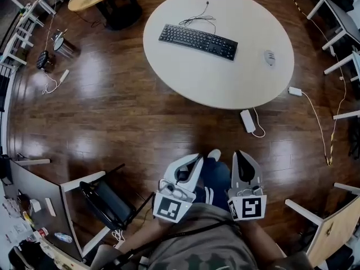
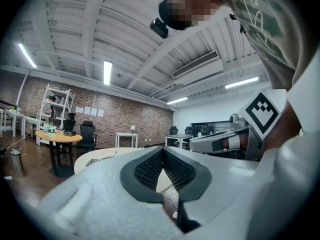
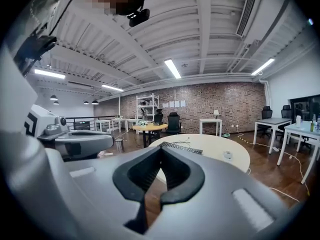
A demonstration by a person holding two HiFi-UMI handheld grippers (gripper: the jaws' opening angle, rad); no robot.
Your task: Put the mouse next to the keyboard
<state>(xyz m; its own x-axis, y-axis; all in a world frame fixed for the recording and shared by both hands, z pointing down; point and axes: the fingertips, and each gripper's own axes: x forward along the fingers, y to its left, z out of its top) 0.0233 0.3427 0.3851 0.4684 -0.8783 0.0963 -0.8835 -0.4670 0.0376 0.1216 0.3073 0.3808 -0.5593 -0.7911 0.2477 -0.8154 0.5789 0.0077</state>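
The small grey computer mouse (image 1: 270, 57) sits on the round pale beige table (image 1: 225, 86), close to the table's 3 o'clock edge. It lies well apart from both hand-held tools, at about 1 o'clock from them in the head view. The long black keyboard (image 1: 198, 41) lies on the same table at about 10 o'clock from the mouse. A stretch of bare tabletop separates the two, and the keyboard's thin cable curls toward the table's 12 o'clock rim. The left gripper (image 1: 195, 161) and the right gripper (image 1: 241, 154) are side by side near the person's body, over the dark wooden floor (image 1: 112, 111). They are short of the table's 6 o'clock edge, with their tips toward 12 o'clock. In the left gripper view the two ribbed black pads meet at their tips, with nothing caught between them and only floor and table behind. In the right gripper view the jaws are likewise pressed together and empty; the table with keyboard and mouse appears beyond them, the mouse at about 2 o'clock from the tips. Neither tool touches anything. A white power adapter (image 1: 247, 121) with its cord lies on the floor between the table and the right gripper.
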